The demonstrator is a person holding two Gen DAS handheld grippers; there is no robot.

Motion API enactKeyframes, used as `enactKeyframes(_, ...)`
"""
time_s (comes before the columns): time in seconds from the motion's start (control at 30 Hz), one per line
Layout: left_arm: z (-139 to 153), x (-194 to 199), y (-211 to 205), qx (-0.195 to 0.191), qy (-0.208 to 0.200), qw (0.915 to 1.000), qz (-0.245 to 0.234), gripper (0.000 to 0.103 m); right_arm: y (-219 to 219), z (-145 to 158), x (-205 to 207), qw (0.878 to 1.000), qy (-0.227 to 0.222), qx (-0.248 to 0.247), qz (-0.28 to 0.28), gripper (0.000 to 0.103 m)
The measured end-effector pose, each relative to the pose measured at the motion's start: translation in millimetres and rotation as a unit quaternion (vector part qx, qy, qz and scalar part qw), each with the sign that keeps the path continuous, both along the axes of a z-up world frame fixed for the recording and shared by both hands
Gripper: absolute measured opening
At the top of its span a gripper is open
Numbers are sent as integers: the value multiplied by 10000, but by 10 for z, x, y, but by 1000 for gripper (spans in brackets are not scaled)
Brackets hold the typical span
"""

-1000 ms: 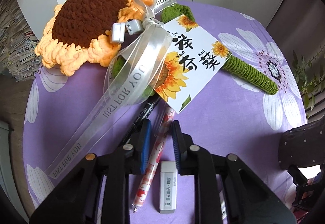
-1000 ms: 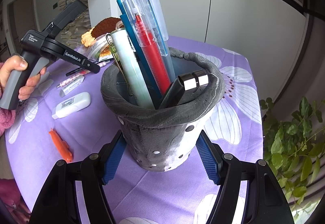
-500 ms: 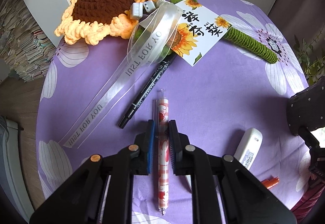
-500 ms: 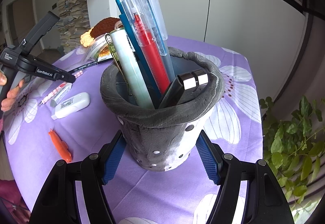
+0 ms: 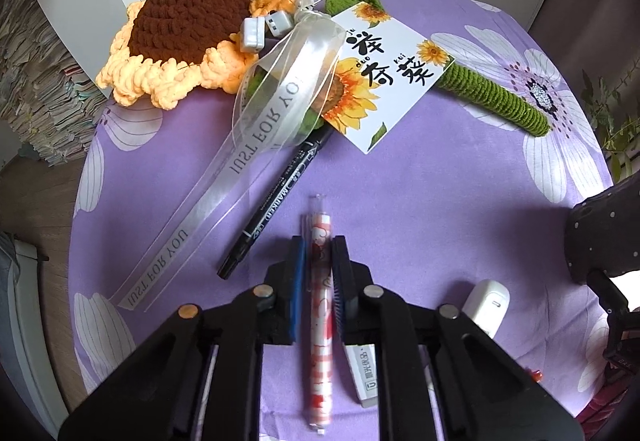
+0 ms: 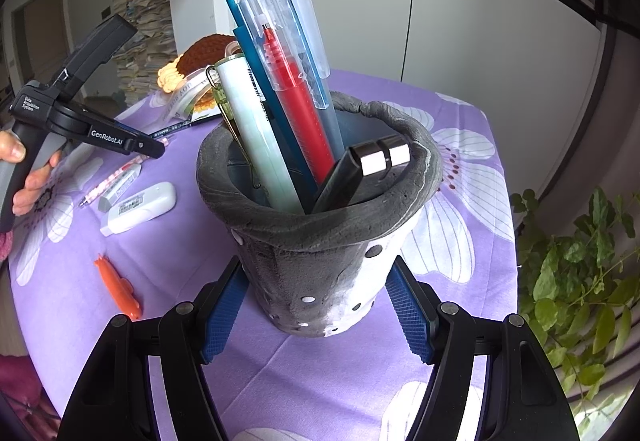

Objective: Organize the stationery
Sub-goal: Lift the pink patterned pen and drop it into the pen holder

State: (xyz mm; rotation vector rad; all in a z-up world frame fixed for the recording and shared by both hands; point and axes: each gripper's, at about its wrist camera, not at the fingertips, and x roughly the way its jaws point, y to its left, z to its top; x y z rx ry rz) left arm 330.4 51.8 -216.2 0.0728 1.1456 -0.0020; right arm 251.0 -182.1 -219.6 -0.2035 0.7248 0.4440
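My left gripper (image 5: pixel 318 243) is shut on a pink-and-white patterned pen (image 5: pixel 321 341), which runs back between the jaws and hangs just above the purple cloth. From the right wrist view, the left gripper (image 6: pixel 154 149) points down to the left of the holder with that pen (image 6: pixel 116 175) in it. My right gripper (image 6: pixel 316 311) is shut on the sides of a grey felt pen holder (image 6: pixel 320 241), which stands upright. The holder contains a red pen (image 6: pixel 296 101), a teal pen, a pale green tube (image 6: pixel 256 129) and a black clip-like item (image 6: pixel 348 177).
On the flowered purple tablecloth (image 5: pixel 440 193) lie a black marker (image 5: pixel 276 201), a white eraser (image 5: pixel 362 373), a white correction tape (image 5: pixel 486 303) and an orange item (image 6: pixel 118 287). A crochet sunflower (image 5: pixel 192 29) with ribbon and card lies at the far edge. A plant (image 6: pixel 580 281) stands right.
The left gripper closed on the patterned pen and rose with it, so more of the table shows. The right gripper and the holder have not moved.
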Motion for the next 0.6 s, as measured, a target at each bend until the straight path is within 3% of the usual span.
enactKeyframes(0.27, 276, -215, -134, -114, -326, 9991, -226, 11, -1, 3, 2, 10000, 3, 3, -3, 70)
enactKeyframes(0.6, 1102, -718, -392, -536, -1468, 9859, -603, 11, -1, 3, 2, 10000, 3, 1, -3, 70)
